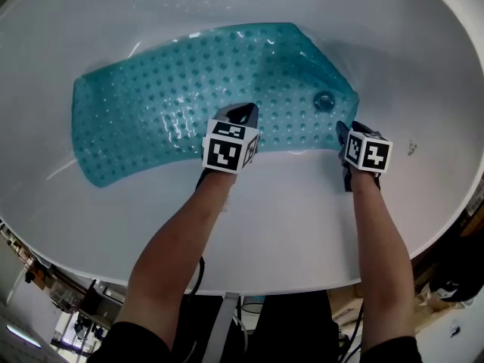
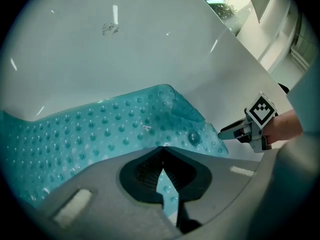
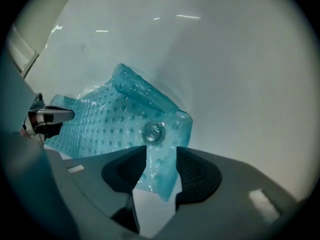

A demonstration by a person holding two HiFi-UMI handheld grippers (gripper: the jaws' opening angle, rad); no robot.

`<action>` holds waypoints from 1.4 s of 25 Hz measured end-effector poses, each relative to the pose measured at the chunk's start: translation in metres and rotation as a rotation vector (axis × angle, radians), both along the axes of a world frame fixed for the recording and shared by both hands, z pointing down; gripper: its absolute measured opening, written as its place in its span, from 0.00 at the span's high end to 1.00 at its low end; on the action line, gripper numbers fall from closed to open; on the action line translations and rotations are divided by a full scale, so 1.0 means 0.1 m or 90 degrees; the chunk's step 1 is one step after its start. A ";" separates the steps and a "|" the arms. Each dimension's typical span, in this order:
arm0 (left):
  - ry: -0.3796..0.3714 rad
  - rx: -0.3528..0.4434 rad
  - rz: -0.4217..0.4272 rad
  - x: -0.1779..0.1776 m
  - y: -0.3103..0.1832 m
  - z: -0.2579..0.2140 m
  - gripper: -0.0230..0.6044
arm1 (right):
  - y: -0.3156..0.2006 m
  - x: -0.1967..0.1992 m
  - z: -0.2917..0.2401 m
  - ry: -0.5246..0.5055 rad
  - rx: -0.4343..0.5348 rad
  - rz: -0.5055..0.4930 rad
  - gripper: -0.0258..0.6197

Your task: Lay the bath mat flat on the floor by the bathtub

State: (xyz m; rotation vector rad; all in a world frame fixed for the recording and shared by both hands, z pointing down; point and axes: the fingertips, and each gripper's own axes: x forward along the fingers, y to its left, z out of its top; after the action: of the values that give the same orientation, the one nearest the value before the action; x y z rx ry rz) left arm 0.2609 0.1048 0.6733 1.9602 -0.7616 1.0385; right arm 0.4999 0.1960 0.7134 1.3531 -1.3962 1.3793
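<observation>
Across frame centre, teal studded bath mat [image 1: 174, 97] lies curved inside glossy white bathtub [image 1: 302, 225]. Left gripper [image 1: 239, 113] clamped on mat's lower edge; right gripper [image 1: 341, 129] jaws apart, mat corner between.

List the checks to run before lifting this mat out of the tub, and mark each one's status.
1. Is the left tool shut on the near edge of the bath mat? ok.
2. Does the right tool grip the mat's corner? not ok; its jaws stand apart and the corner only lies between them.
3. Does the mat lie flat? not ok; its right end buckles upward in the bathtub.
4. Is the mat loose from the tub bottom? cannot tell.
</observation>
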 end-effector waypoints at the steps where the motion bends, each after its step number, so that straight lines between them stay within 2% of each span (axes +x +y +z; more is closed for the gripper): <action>1: 0.004 -0.002 0.003 0.05 0.03 0.02 0.95 | 0.01 0.03 0.03 0.013 -0.003 -0.001 0.67; 4: 0.012 -0.006 0.019 0.16 0.11 0.07 0.95 | 0.02 0.13 0.12 0.051 -0.010 0.009 0.66; 8: 0.022 -0.015 0.024 0.27 0.21 0.15 0.95 | 0.03 0.14 0.23 0.060 -0.010 0.019 0.65; 12: 0.020 -0.027 0.022 0.27 0.28 0.24 0.95 | -0.01 0.15 0.29 0.068 -0.006 0.031 0.65; 17: 0.024 -0.032 0.014 0.27 0.30 0.30 0.95 | -0.04 0.21 0.36 0.113 -0.018 0.029 0.66; 20: 0.025 -0.035 0.009 0.23 0.31 0.31 0.95 | -0.03 0.20 0.40 0.124 -0.029 0.019 0.69; 23: 0.023 -0.038 0.006 0.19 0.31 0.30 0.95 | -0.02 0.26 0.37 0.138 -0.031 0.018 0.81; 26: 0.019 -0.042 0.009 0.13 0.33 0.24 0.95 | -0.01 0.31 0.27 0.129 -0.030 0.045 0.90; 31: 0.018 -0.038 0.017 0.08 0.24 0.07 0.95 | 0.05 0.32 -0.05 0.094 -0.024 0.111 0.91; 35: 0.018 -0.043 0.030 0.11 0.27 -0.11 0.95 | 0.08 0.23 -0.34 0.077 -0.017 0.127 0.91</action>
State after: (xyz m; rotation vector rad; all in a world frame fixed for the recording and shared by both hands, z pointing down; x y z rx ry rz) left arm 0.2724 0.1317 0.6625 1.9393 -0.6582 1.0488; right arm 0.5225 0.2035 0.6790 1.5659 -1.1852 1.4120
